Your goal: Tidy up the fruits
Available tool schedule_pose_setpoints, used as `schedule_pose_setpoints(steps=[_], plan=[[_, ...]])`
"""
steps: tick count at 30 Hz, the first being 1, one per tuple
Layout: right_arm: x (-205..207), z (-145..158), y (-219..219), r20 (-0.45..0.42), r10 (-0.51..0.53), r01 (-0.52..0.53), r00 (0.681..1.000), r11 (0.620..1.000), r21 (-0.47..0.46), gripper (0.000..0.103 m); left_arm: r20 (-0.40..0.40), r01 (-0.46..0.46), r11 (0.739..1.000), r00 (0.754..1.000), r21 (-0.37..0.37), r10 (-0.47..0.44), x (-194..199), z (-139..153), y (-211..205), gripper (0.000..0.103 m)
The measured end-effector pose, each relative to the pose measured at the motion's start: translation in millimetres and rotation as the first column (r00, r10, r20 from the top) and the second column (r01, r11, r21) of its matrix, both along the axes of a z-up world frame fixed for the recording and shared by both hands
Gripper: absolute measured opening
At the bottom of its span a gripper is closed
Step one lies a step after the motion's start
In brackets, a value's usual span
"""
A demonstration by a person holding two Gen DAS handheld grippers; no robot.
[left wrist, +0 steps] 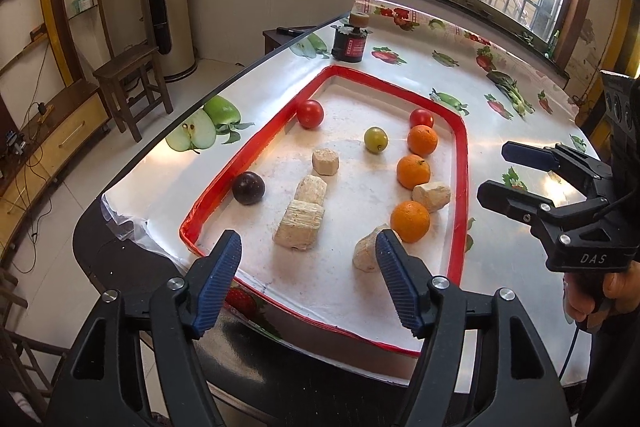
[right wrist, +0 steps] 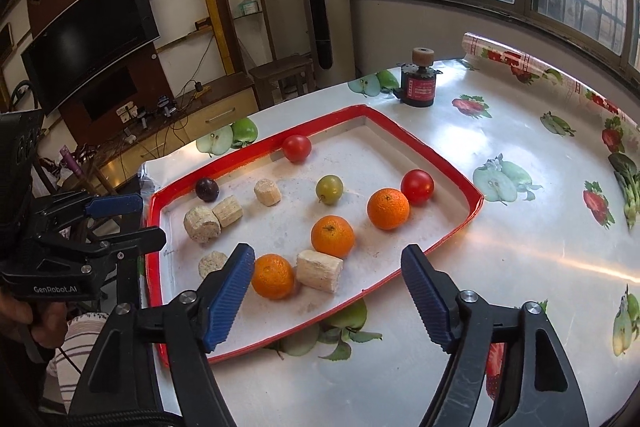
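Observation:
A red-rimmed white tray (left wrist: 458,163) (right wrist: 440,155) lies on the table. In it are three oranges (left wrist: 410,221) (right wrist: 273,275), two red tomatoes (left wrist: 310,113) (right wrist: 297,147), a green fruit (left wrist: 375,140) (right wrist: 329,189), a dark purple fruit (left wrist: 249,187) (right wrist: 207,189) and several beige blocks (left wrist: 299,223) (right wrist: 319,270). My left gripper (left wrist: 308,283) is open and empty above the tray's near end; it also shows at the left of the right wrist view (right wrist: 132,221). My right gripper (right wrist: 328,299) is open and empty over the tray's near edge, beside the nearest orange; it also shows in the left wrist view (left wrist: 494,173).
A black cylinder with a red label (left wrist: 350,43) (right wrist: 418,87) stands beyond the tray's far end. The table carries a glossy fruit-print cloth (left wrist: 520,115) (right wrist: 540,227). A wooden stool (left wrist: 132,83) stands on the floor to the left.

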State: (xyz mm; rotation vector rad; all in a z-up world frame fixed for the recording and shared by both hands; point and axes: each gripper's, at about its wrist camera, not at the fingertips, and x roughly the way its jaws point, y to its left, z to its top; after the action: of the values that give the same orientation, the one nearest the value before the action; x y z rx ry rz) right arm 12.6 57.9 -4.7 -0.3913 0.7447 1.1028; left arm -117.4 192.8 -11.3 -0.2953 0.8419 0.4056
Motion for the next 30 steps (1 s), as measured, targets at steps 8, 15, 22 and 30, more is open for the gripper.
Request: schedule_pose_setpoints(steps=[8,15,22,30], plan=[[-20,0,-9,0.091,0.109,-0.106,0.990,0.994,-0.035,0.086,0.009,0.005,0.998,1.000,0.058,-0.006,-7,7,-11,0.075],[-32,0,-19,0.133,0.162,-0.158,0.978,0.986,-0.045,0.086,0.054,-0.006,0.992,0.999,0.125,0.000,-17,16,-19,0.081],[-44,1,-32,0.153,0.198,-0.193,0.968,0.980,-0.043,0.088,0.088,-0.005,0.982,0.996,0.190,-0.012,-25,23,-31,0.083],[-54,3,-52,0.202,0.202,-0.200,0.958,0.979,-0.030,0.092,0.098,0.018,0.979,0.994,0.203,-0.039,-32,24,-44,0.083]])
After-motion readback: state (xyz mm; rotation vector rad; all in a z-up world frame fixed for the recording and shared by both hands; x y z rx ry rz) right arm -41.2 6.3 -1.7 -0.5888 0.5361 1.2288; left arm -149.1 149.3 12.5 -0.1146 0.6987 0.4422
